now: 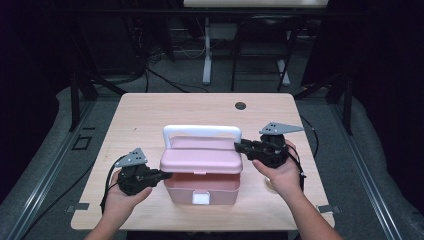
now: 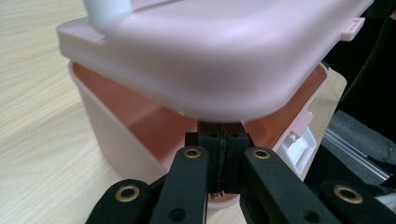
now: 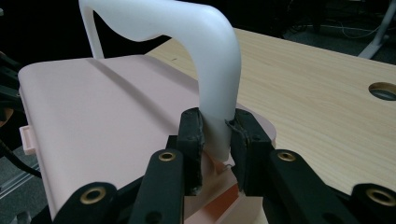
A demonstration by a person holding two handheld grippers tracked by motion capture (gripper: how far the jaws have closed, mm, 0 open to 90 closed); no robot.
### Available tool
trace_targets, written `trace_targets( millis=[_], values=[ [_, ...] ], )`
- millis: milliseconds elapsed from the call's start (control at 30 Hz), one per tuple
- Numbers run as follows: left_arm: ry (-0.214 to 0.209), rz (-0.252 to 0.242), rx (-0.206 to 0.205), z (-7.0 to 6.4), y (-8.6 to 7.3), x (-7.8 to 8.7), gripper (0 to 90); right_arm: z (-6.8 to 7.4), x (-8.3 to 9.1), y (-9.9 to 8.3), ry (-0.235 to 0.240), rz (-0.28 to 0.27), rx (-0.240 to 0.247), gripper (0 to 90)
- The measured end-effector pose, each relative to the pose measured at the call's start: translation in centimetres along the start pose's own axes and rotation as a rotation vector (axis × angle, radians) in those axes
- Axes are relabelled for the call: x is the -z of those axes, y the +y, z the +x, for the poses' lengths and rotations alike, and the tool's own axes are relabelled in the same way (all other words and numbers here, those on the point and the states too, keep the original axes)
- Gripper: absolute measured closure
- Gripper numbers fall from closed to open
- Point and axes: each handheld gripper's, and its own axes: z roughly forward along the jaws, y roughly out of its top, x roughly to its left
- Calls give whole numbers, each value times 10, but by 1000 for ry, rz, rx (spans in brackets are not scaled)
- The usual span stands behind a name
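Pink plastic box (image 1: 202, 187) sits near the front edge of the counter (image 1: 145, 112), roughly centered, lid (image 1: 201, 160) raised off the base and tilted. Right gripper (image 3: 215, 140): fingers pinching the white handle (image 3: 212, 70) at its right end. Left gripper (image 2: 219, 140): fingers pressed together, tips tucked under the lid's left edge.

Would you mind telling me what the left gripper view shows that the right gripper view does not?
The left gripper view alone looks into the pink box under its raised lid, with the white latch at the front and the left gripper shut beneath the lid's edge. The right gripper view alone shows the right gripper clamped on the white handle, and the table's round hole. Both share the lid, handle and wooden table.
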Motion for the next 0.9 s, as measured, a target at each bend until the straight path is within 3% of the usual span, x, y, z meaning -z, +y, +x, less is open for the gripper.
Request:
trace_targets(
  millis=[667,767,900],
  values=[
    [6,8,-15,-3,4,1,900,-2,0,-5,5,-3,-13,730],
    [7,7,-15,-3,4,1,900,-3,3,-5,-4,-17,-10,666],
    [2,1,-23,-4,5,1,900,-3,13,-8,-16,-36,-7,679]
  ],
)
